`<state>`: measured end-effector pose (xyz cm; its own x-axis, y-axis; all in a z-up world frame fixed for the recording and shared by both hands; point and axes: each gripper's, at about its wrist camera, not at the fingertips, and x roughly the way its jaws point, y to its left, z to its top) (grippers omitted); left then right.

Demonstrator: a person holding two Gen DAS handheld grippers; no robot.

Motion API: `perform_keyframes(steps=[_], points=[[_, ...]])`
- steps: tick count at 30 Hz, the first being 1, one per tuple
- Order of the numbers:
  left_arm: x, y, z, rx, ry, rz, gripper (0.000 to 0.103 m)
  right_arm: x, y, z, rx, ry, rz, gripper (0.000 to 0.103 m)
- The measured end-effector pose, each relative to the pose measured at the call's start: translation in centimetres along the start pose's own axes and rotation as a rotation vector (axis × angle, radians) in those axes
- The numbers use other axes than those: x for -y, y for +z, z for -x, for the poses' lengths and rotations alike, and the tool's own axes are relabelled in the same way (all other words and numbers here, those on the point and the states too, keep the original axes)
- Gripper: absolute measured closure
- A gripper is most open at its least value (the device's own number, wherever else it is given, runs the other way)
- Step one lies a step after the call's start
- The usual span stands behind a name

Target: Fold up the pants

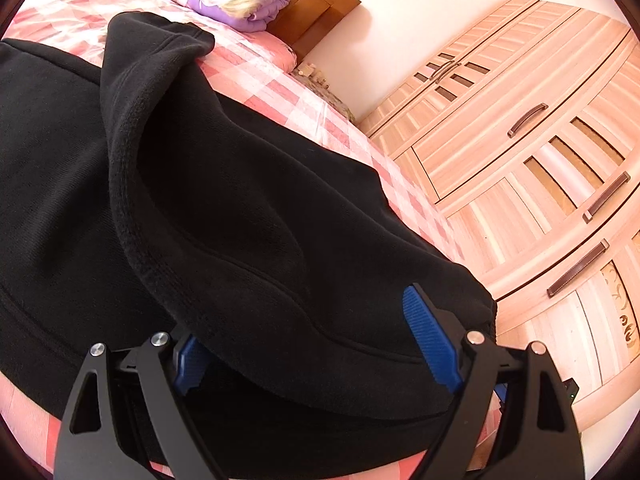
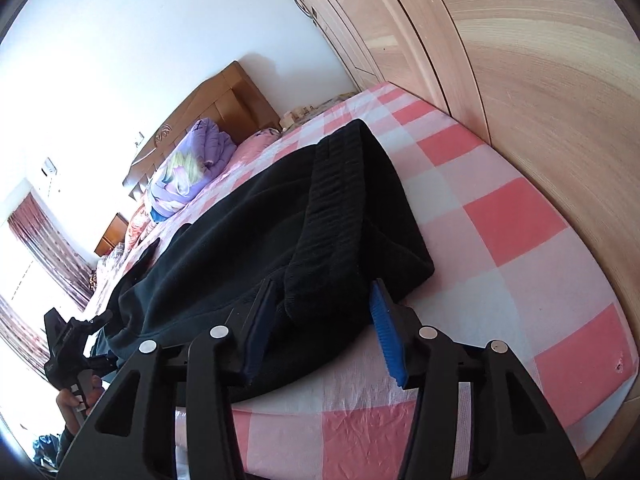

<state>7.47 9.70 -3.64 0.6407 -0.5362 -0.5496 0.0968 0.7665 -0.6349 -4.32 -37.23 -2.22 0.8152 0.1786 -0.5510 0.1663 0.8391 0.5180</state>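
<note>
Both wide apart, the left tongs and right tongs straddle thick, fleecy black pants on the checked bed.

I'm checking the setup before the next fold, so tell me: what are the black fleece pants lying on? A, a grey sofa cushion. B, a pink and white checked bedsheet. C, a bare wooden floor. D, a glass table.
B: the black fleece pants lie spread over the pink and white checked bedsheet, which shows around them in both wrist views, with the light wooden wardrobe standing beside the bed.
</note>
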Motion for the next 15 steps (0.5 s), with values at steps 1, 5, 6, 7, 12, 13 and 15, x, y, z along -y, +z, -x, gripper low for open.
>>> perform_keyframes(steps=[1,5,6,7,12,13,15], points=[[0.2,0.0,-0.2,0.000,0.014,-0.013,0.041,-0.2,0.1,0.0,0.007,-0.011,0.014,0.068],[2.3,0.3,0.1,0.010,0.071,-0.136,0.091,-2.0,1.5,1.0,0.081,-0.053,0.102,0.092],[3.0,0.4,0.8,0.031,0.075,-0.159,0.091,-3.2,2.4,1.6,0.115,-0.076,0.156,0.093],[4.1,0.5,1.7,0.060,0.084,-0.198,0.091,-4.1,2.9,2.0,0.135,-0.095,0.194,0.093],[8.2,-1.2,4.5,0.093,0.142,-0.360,0.091,-4.9,5.3,3.7,0.197,-0.188,0.262,0.093],[8.4,-2.0,4.3,0.080,0.174,-0.390,0.091,-4.1,5.2,3.4,0.167,-0.182,0.249,0.093],[7.8,-3.5,3.0,0.041,0.241,-0.437,0.091,-2.3,4.2,2.0,0.092,-0.173,0.220,0.093]])
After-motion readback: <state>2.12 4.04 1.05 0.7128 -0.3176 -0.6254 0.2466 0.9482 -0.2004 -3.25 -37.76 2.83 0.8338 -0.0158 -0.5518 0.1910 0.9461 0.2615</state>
